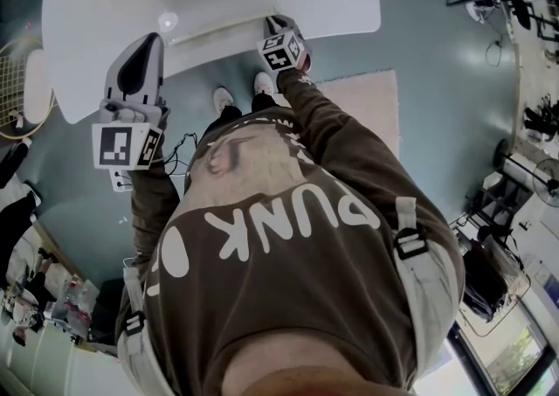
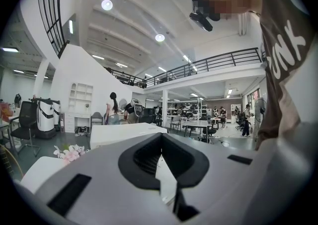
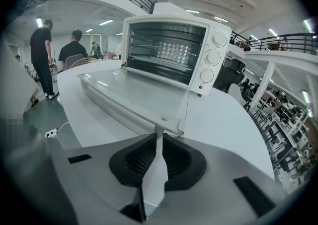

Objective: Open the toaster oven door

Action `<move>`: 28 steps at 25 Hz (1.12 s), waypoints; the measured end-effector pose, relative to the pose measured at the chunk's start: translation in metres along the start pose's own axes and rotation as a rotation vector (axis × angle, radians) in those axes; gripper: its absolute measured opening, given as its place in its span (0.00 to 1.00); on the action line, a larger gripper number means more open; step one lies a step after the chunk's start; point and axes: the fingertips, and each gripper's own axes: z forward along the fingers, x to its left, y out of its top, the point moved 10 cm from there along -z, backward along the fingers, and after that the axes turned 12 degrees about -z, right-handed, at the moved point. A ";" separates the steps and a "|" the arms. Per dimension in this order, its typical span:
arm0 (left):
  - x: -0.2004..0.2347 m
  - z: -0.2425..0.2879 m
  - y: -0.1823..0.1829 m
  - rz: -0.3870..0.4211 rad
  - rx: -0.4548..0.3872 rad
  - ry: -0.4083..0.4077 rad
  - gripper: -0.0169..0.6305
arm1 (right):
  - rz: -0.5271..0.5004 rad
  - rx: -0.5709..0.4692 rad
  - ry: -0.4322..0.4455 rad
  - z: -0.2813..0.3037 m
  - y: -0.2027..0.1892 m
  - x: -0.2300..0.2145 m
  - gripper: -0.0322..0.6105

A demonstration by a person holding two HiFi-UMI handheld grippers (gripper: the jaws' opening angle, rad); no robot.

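Toaster oven door (image 3: 134, 95) lying flat over worktop (image 3: 223, 119) as tasked; right tool (image 3: 158, 142) closed at its edge, left tool (image 2: 161, 162) closed, empty, held clear.

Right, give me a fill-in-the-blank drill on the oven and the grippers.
1. The door of the toaster oven is ___, lying flat above the table.
2. The oven's panel carries ___ round knobs.
3. The left gripper has its jaws together, holding ___.

Missing words: open; three; nothing.
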 end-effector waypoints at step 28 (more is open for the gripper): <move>0.009 0.003 0.004 0.008 -0.024 0.027 0.03 | -0.047 -0.289 0.061 -0.084 0.039 -0.006 0.09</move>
